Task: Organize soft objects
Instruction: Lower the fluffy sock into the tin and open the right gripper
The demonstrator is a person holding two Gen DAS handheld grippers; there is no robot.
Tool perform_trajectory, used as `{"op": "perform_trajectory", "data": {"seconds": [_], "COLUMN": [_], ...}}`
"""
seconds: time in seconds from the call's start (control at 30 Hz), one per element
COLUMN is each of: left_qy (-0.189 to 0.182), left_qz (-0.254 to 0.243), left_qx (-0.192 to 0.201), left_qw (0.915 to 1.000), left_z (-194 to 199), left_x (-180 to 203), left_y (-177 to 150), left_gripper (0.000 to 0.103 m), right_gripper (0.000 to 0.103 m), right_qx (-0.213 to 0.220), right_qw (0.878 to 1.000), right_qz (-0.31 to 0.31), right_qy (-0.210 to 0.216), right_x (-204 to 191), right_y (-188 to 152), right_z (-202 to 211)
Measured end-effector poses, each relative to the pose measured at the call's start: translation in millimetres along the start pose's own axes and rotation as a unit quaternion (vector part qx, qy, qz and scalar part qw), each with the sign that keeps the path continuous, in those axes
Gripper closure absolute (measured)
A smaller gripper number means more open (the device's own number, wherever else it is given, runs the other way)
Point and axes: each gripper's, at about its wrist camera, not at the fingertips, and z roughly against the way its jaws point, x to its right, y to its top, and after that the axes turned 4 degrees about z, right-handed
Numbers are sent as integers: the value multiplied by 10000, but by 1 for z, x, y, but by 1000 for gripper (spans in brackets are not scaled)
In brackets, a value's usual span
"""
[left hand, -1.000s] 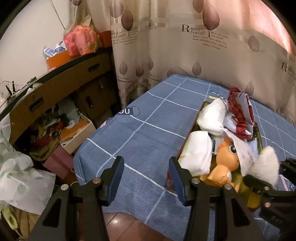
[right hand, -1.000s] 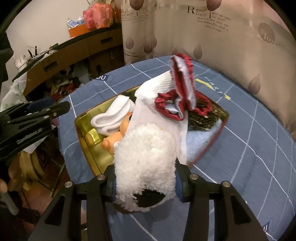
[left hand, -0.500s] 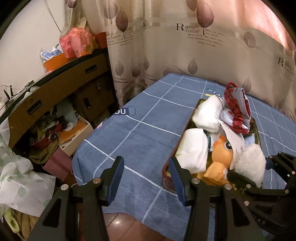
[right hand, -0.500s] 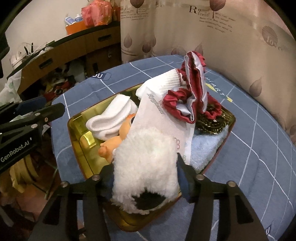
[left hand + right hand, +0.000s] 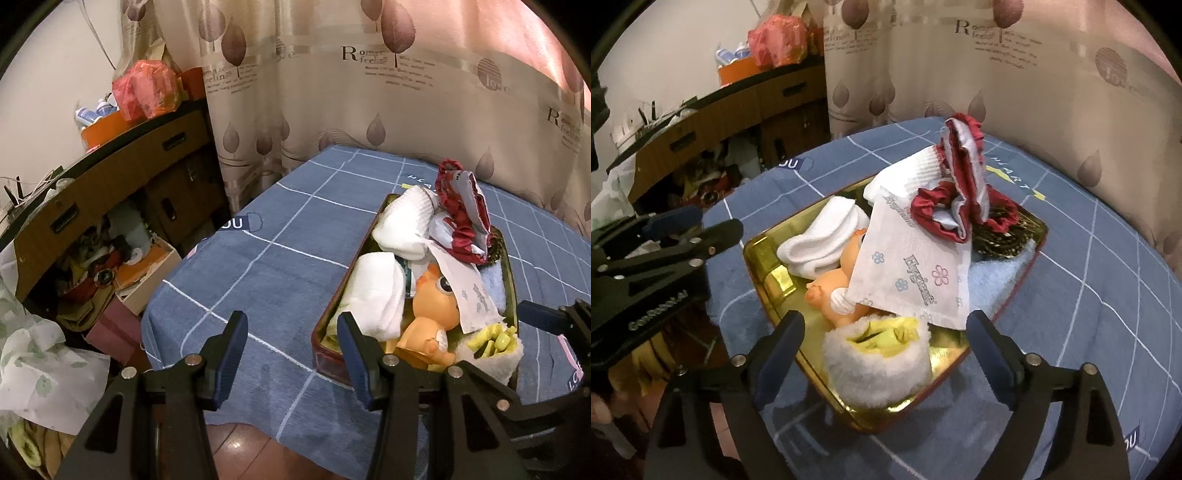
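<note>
The right gripper [image 5: 884, 349] has just been opening its jaws, and now they stand wide with the fluffy white toy [image 5: 877, 360] sitting loose between them in the near corner of the gold tray [image 5: 764, 254]. The left gripper [image 5: 291, 354] waits open and empty over the blue cloth [image 5: 266, 258]. I think lifting straight up is best, so the toy stays put

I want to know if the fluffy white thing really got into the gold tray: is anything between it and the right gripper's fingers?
Nothing visible. The right gripper, whose jaws have just been opening, stands clear on both sides of the fluffy white thing, which rests in the gold tray, at its near corner, beside the orange doll.
</note>
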Motion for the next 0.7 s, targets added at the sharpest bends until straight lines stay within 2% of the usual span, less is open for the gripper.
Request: {"op": "perform_trajectory", "data": {"seconds": [0.23,0.7], "left_qy": [-41,-58], "left_qz": [-40,-85], "left_qx": [-7,-11], "left_qw": [10000,9999], "left_z": [2,3], "left_x": [3,6], "left_y": [-2,-3], "left_gripper": [51,51], "right_gripper": [9,8], "right_qx": [84,-44], "right_qw": [9997,9992], "right_qz": [-227,-400], "right_qy": [-98,-77], "right_x": [-4,-3], "right_y": [-8,-19], "right_z": [18,21]}}
